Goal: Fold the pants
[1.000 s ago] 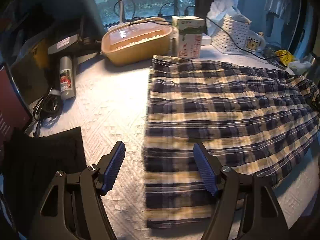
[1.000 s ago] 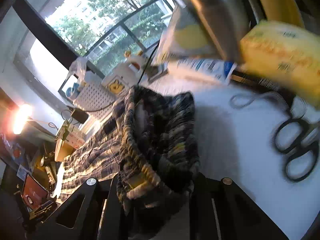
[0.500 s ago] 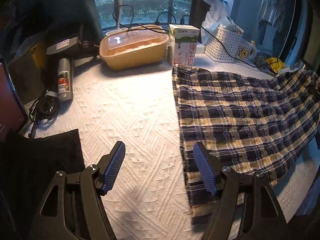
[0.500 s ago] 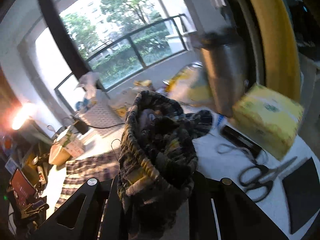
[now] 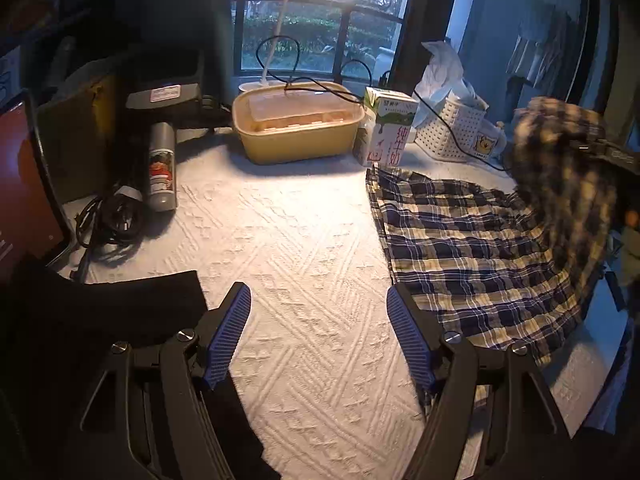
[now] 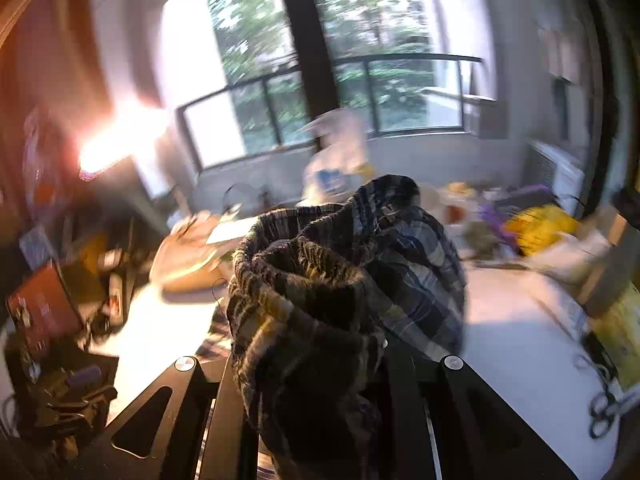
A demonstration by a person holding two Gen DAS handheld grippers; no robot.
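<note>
Fold in progress: the navy-and-cream plaid cotton pants (image 5: 472,248) lay partly spread on the white textured table cover (image 5: 288,248), with the waistband end raised off the surface. The right gripper (image 6: 316,364) was clamped tight on that bunched waistband, fabric filling the space between its jaws. The left gripper (image 5: 318,334) stood wide apart over bare cover, just beside the trouser hem, holding and touching nothing. Next move, as judged: carry the lifted end across the spread part and lay it flat.
</note>
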